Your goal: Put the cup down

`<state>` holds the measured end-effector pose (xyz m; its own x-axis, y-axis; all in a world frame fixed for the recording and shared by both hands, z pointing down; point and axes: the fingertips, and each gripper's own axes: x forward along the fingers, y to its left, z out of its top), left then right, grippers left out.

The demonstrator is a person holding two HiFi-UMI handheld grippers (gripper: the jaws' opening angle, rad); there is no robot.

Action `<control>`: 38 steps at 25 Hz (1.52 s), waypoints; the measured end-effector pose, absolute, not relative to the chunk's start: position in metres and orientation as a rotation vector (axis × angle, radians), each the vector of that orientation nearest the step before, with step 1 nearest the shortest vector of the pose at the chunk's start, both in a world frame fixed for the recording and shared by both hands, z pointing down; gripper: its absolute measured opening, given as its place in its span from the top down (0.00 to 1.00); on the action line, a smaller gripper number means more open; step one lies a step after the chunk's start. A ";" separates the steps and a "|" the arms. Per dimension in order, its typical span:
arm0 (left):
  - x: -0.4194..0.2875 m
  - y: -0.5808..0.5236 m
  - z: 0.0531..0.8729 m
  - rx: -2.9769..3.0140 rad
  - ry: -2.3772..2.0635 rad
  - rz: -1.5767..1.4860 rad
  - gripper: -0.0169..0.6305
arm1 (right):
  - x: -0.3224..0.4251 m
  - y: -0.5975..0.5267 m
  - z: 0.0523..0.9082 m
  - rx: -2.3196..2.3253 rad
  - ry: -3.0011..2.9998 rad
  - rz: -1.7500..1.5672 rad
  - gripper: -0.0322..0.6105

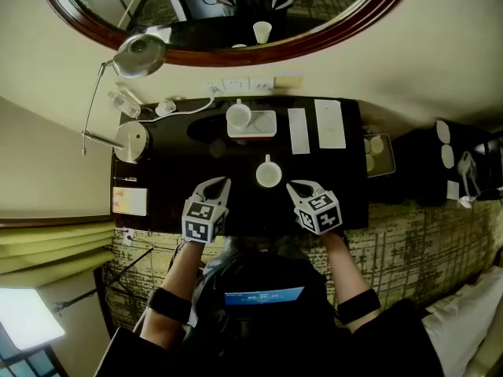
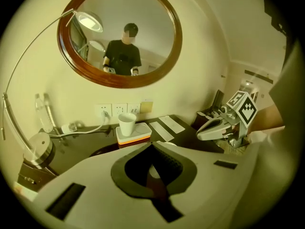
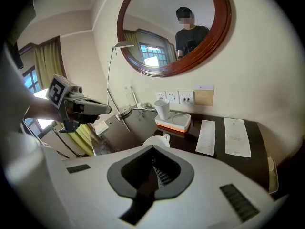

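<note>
the white cup [image 1: 268, 173], round and smooth with a small handle, stands upright on the dark glossy worktop [image 1: 181, 171], between the two grippers and apart from both. the left gripper [image 1: 222, 184] has its pale jaws closed together, with nothing held, and the right gripper [image 1: 295, 187] is closed and empty too. farther back a plain tapered cup [image 1: 238, 116] stands on a flat white tray [image 1: 265, 124] with rounded corners, beside two long paper sheets [image 1: 299, 130]. on the wall above hangs a rounded mirror [image 1: 228, 10] in a brown wooden frame.
</note>
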<state>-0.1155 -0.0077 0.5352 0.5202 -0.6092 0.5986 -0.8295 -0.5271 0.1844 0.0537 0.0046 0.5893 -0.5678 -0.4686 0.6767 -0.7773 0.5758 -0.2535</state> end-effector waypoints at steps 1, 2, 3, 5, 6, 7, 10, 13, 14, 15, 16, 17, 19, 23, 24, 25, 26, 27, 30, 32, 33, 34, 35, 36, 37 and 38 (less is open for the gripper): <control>-0.115 -0.007 0.536 2.313 -1.172 0.662 0.98 | 0.054 0.005 0.590 0.991 -2.256 0.737 0.94; -0.116 -0.006 0.537 2.316 -1.168 0.667 0.98 | 0.054 0.006 0.590 0.991 -2.257 0.740 0.94; -0.116 -0.006 0.537 2.319 -1.164 0.669 0.98 | 0.054 0.006 0.591 0.992 -2.257 0.744 0.94; -0.114 -0.006 0.537 2.329 -1.154 0.672 0.98 | 0.055 0.008 0.593 0.992 -2.255 0.750 0.94; -0.113 -0.005 0.538 2.333 -1.147 0.675 0.98 | 0.055 0.009 0.594 0.991 -2.253 0.753 0.94; -0.111 -0.005 0.538 2.336 -1.139 0.679 0.98 | 0.056 0.009 0.594 0.992 -2.252 0.755 0.94; -0.104 -0.004 0.542 2.333 -1.119 0.707 0.98 | 0.058 0.010 0.595 0.999 -2.252 0.760 0.94; -0.094 -0.001 0.547 2.333 -1.099 0.736 0.98 | 0.060 0.011 0.595 1.007 -2.257 0.764 0.94; -0.089 0.001 0.549 2.335 -1.091 0.746 0.98 | 0.061 0.012 0.596 1.007 -2.256 0.768 0.94; -0.084 0.003 0.552 2.335 -1.085 0.757 0.98 | 0.063 0.013 0.596 1.006 -2.254 0.773 0.94; -0.079 0.005 0.556 2.332 -1.078 0.770 0.97 | 0.064 0.014 0.597 1.005 -2.252 0.776 0.94; -0.074 0.008 0.560 2.324 -1.070 0.783 0.95 | 0.066 0.015 0.598 1.005 -2.251 0.778 0.94; -0.063 0.015 0.570 2.297 -1.044 0.804 0.84 | 0.069 0.017 0.600 1.004 -2.250 0.779 0.94; -0.038 0.027 0.589 2.231 -1.011 0.839 0.59 | 0.078 0.022 0.604 0.993 -2.241 0.792 0.94; -0.032 0.029 0.593 2.214 -1.014 0.845 0.52 | 0.080 0.023 0.605 0.990 -2.239 0.795 0.94; -0.027 0.030 0.598 2.193 -1.025 0.848 0.45 | 0.083 0.024 0.606 0.989 -2.238 0.797 0.94; -0.023 0.029 0.603 2.169 -1.042 0.846 0.38 | 0.087 0.024 0.607 0.987 -2.236 0.800 0.94; -0.019 0.028 0.608 2.141 -1.062 0.839 0.32 | 0.090 0.025 0.608 0.984 -2.233 0.805 0.94; -0.010 0.023 0.623 2.048 -1.120 0.800 0.20 | 0.103 0.026 0.615 0.973 -2.224 0.818 0.94; -0.004 0.018 0.634 2.005 -1.148 0.796 0.16 | 0.111 0.026 0.619 0.967 -2.217 0.824 0.94; -0.001 0.015 0.640 1.991 -1.162 0.802 0.15 | 0.115 0.026 0.622 0.962 -2.214 0.829 0.94; 0.003 0.012 0.645 1.981 -1.176 0.811 0.15 | 0.119 0.026 0.624 0.957 -2.210 0.835 0.94; 0.006 0.008 0.650 1.970 -1.191 0.818 0.14 | 0.122 0.026 0.627 0.949 -2.207 0.841 0.94; 0.009 0.003 0.655 1.960 -1.209 0.821 0.14 | 0.125 0.027 0.631 0.939 -2.204 0.846 0.94; 0.011 -0.001 0.658 1.952 -1.229 0.823 0.14 | 0.128 0.027 0.634 0.930 -2.202 0.850 0.94; 0.014 -0.006 0.662 1.945 -1.248 0.824 0.14 | 0.130 0.027 0.638 0.920 -2.201 0.854 0.94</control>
<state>0.0142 -0.0065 0.6618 0.3416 -0.5011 0.7951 -0.9280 -0.3139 0.2008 0.1298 0.0269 0.6381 -0.5808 -0.3815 0.7192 -0.7668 0.5529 -0.3260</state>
